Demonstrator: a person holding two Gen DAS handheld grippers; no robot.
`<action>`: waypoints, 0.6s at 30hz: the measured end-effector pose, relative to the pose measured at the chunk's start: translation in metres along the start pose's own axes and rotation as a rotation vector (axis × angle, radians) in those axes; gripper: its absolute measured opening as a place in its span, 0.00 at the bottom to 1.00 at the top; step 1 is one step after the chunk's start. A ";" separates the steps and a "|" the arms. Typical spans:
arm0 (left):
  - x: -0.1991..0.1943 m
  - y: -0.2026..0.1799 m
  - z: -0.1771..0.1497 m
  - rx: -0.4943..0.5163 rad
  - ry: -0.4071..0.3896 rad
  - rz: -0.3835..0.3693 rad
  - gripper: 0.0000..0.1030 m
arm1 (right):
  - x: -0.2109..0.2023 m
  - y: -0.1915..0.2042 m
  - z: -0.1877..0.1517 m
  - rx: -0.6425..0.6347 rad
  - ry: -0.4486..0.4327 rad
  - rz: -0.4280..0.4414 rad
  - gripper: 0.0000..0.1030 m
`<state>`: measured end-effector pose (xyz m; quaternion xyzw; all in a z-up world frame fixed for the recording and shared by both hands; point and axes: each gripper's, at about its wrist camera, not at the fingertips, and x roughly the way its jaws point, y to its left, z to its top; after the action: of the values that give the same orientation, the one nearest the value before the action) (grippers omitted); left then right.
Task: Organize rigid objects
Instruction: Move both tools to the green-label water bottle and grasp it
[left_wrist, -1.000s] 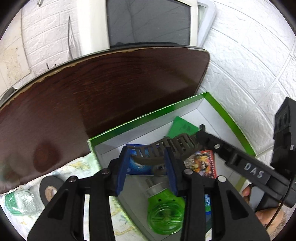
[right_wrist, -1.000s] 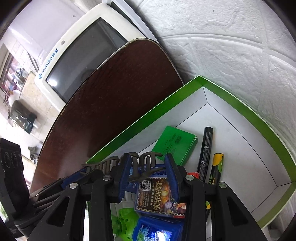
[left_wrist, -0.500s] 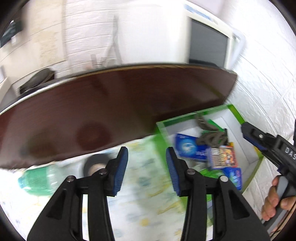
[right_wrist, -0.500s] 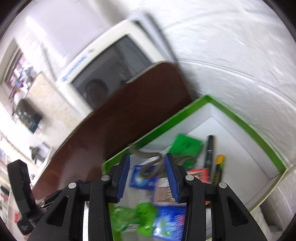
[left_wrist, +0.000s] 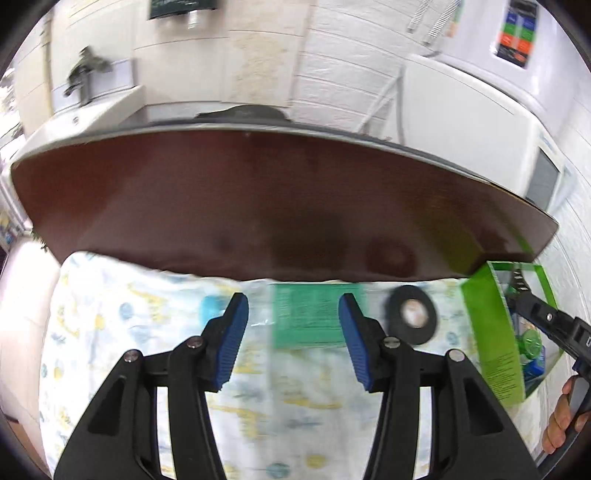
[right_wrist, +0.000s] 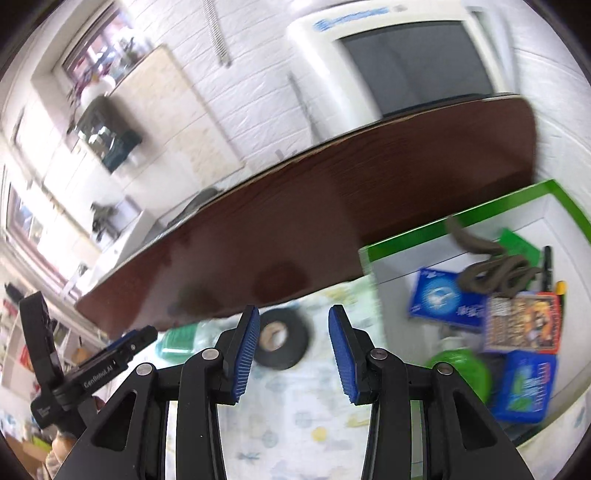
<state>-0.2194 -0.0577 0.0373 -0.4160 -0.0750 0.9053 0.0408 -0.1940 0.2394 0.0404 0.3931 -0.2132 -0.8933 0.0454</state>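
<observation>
My left gripper (left_wrist: 292, 306) hangs over the patterned cloth (left_wrist: 295, 387). Its jaws are opening and hold nothing. Just beyond its tips lies a blurred clear bottle with a green label (left_wrist: 314, 314). A black tape roll (left_wrist: 412, 314) rests to the right of the bottle. My right gripper (right_wrist: 293, 314) is open and empty, with the tape roll (right_wrist: 282, 343) just past its tips. At the right, the green-edged box (right_wrist: 436, 225) holds a brown hair clip (right_wrist: 495, 273), blue packets (right_wrist: 443, 299), a card pack (right_wrist: 521, 325) and a green round toy (right_wrist: 461, 369).
A dark wooden tabletop (left_wrist: 277, 206) runs behind the cloth, with an old white monitor (right_wrist: 399, 62) at its far end against the brick wall. The left gripper (right_wrist: 140, 338) shows at the right wrist view's left edge. A hand (left_wrist: 565, 417) holds the right gripper (left_wrist: 524, 299).
Both grippers were shut on the brown hair clip over the box. The clip now lies in the box, and both grippers have swung left over the cloth with empty jaws.
</observation>
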 end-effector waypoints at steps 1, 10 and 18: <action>0.001 0.011 -0.002 -0.020 0.001 0.008 0.49 | 0.008 0.009 -0.002 -0.013 0.020 0.008 0.42; 0.024 0.072 -0.019 -0.115 0.056 -0.030 0.49 | 0.077 0.082 -0.025 -0.119 0.173 0.033 0.50; 0.028 0.071 -0.023 -0.072 0.033 -0.179 0.71 | 0.107 0.092 -0.028 -0.082 0.200 -0.009 0.50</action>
<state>-0.2211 -0.1217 -0.0106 -0.4237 -0.1438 0.8878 0.1078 -0.2552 0.1201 -0.0107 0.4790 -0.1689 -0.8578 0.0784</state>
